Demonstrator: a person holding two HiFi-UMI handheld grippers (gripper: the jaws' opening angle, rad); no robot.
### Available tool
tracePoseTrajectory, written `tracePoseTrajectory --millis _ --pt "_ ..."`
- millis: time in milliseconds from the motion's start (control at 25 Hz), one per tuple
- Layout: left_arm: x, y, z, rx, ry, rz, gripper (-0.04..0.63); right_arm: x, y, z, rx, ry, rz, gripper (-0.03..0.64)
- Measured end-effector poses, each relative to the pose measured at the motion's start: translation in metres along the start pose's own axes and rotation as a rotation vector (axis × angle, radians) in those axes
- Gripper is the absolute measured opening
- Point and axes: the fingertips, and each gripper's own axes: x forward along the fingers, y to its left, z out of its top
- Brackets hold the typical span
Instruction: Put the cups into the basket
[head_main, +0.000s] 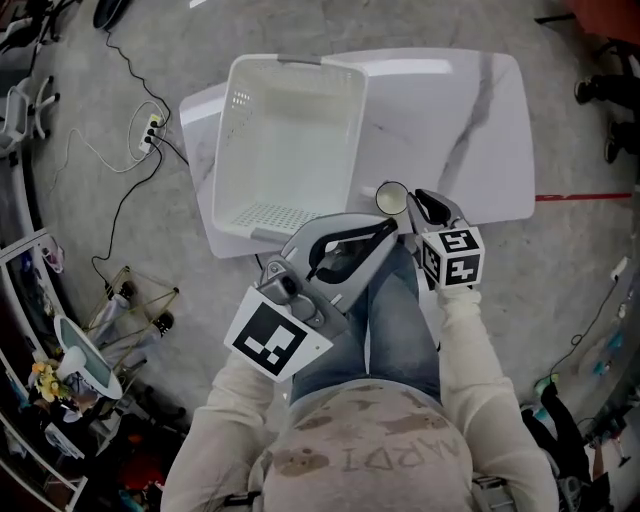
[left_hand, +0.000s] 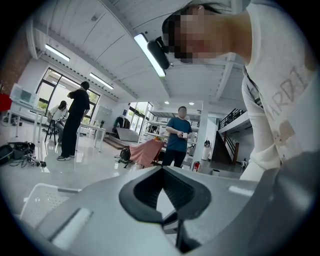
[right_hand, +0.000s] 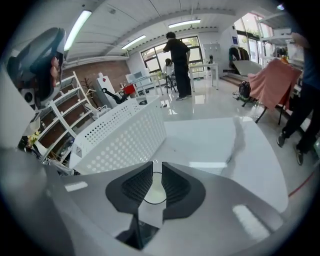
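The right gripper (head_main: 412, 204) pinches a cup (head_main: 390, 198) by its rim, just right of the basket (head_main: 290, 150). The left gripper (left_hand: 161, 170) is closed and empty.

Floor (head_main: 560, 300): grey, speckled, with a red line (head_main: 585, 197) at the right. At the left, black cables (head_main: 125, 200) run to a power strip (head_main: 152, 128). A white marbled table (head_main: 480, 120) stands on it. Ceiling (left_hand: 100, 30): white, ribbed, lit by tube lights (left_hand: 149, 54). Tall windows (left_hand: 60, 87) line the far wall. A brick wall (right_hand: 107, 70) rises behind white shelving (right_hand: 62, 115). A stair (left_hand: 227, 147) climbs at the far side. Two persons stand well off, one in black (left_hand: 75, 120), one in blue (left_hand: 177, 135).
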Motion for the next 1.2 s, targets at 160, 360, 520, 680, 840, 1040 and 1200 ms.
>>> tracePoseTrajectory --millis 160,360,520,680,840,1040,1200 --pt "0.002 0.005 -0.021 -0.019 0.014 -0.009 0.000 0.025 -0.009 -0.030 0.023 0.094 -0.032 0.084" --pt "0.002 0.006 -0.046 -0.038 0.035 -0.013 0.000 0.048 -0.021 -0.059 0.049 0.190 -0.080 0.090" --pt "0.002 0.008 -0.053 -0.049 0.035 -0.010 0.000 0.061 -0.028 -0.069 0.056 0.248 -0.104 0.087" --pt "-0.002 0.014 -0.058 -0.055 0.030 0.003 0.000 0.073 -0.029 -0.075 0.055 0.290 -0.125 0.091" --pt "-0.006 0.019 -0.059 -0.063 0.026 0.021 0.000 0.081 -0.032 -0.078 0.077 0.323 -0.160 0.089" --pt "-0.008 0.020 -0.063 -0.065 0.034 0.028 0.000 0.085 -0.033 -0.078 0.053 0.348 -0.212 0.060" --pt "-0.009 0.018 -0.061 -0.058 0.033 0.025 0.000 0.079 -0.031 -0.080 0.066 0.348 -0.209 0.061"
